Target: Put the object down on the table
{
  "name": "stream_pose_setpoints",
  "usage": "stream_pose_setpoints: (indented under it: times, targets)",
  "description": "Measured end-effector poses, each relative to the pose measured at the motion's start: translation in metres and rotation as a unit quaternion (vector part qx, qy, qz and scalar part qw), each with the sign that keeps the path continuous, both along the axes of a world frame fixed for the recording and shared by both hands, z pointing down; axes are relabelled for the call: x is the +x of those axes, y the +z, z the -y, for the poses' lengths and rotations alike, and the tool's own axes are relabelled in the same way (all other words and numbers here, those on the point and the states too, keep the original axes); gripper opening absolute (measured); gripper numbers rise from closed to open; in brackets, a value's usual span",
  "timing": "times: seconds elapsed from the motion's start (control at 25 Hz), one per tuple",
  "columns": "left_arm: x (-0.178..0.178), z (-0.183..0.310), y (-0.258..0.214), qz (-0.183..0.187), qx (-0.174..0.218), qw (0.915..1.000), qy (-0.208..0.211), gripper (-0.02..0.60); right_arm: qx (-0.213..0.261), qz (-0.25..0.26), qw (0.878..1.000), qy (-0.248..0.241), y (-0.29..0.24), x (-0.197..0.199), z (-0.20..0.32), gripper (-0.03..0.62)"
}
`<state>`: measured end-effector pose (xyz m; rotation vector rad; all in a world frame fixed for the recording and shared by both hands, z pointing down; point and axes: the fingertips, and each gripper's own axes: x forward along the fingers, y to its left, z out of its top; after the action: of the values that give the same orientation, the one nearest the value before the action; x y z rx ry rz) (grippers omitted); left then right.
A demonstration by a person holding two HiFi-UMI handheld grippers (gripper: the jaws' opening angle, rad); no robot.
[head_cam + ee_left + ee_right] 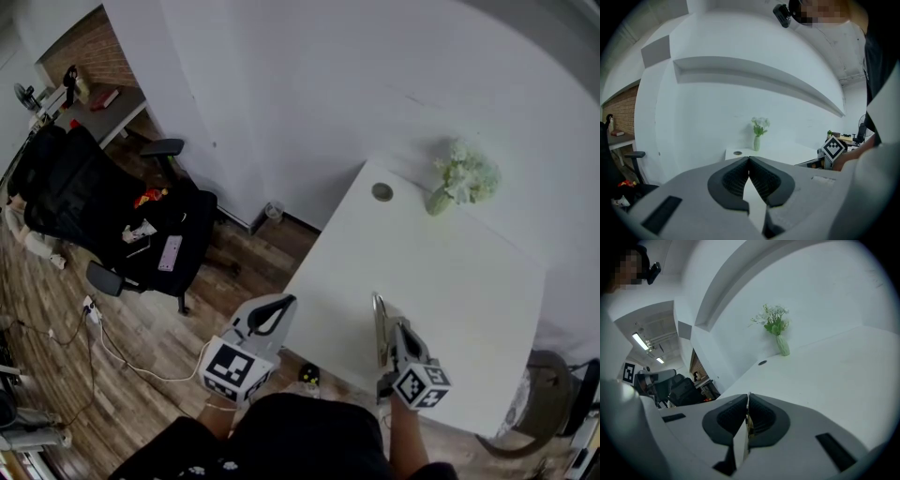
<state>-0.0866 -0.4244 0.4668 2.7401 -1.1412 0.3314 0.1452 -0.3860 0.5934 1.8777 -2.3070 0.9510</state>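
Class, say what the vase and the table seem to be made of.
Vase: pale green and smooth with a soft sheen, probably glazed ceramic or glass.
Table: plain white, matte, no grain showing, likely laminate or painted board.

Thin flat obj [378, 323] edge-up, clamped btwn fingers [762, 418], over table [459, 281].
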Motion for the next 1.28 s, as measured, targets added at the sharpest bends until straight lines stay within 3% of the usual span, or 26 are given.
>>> stream_pose_setpoints:
  times: [0.64, 1.28]
  targets:
    - [-0.005, 0.006, 0.001, -0.011, -0.001, 0.9999, 0.005, -0.005, -0.024, 0.014, 1.0, 0.008, 0.013, 0.0, 0.001, 0.011]
    - [-0.005, 0.004, 0.0, -0.016, -0.009, 0.9998, -0.006, -0.005, -0.053, -0.017, 0.998, 0.005, 0.02, 0.009, 0.004, 0.035]
